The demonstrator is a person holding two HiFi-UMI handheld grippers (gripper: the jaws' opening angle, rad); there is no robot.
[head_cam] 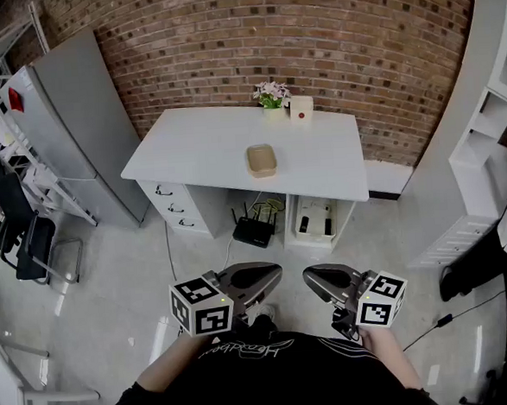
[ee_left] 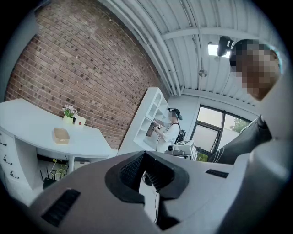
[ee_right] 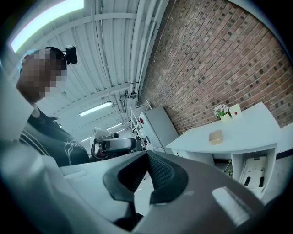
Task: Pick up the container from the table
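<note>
A shallow tan container (head_cam: 262, 159) lies near the middle of the white table (head_cam: 198, 149), far ahead of me. It also shows small in the left gripper view as the container (ee_left: 61, 135), and in the right gripper view as the container (ee_right: 215, 136). My left gripper (head_cam: 276, 271) and right gripper (head_cam: 309, 276) are held close to my body over the floor, tips turned toward each other. Both are shut with nothing between the jaws. In the left gripper view the gripper (ee_left: 144, 154) has its pads together, and so does the gripper (ee_right: 147, 155) in the right gripper view.
A small flower pot (head_cam: 272, 96) and a white card with a red dot (head_cam: 301, 108) stand at the table's back edge by the brick wall. A router (head_cam: 254, 232) sits under the table. A grey cabinet (head_cam: 83, 123) stands left, white shelves (head_cam: 490, 111) right. Another person (ee_left: 170, 130) stands by the shelves.
</note>
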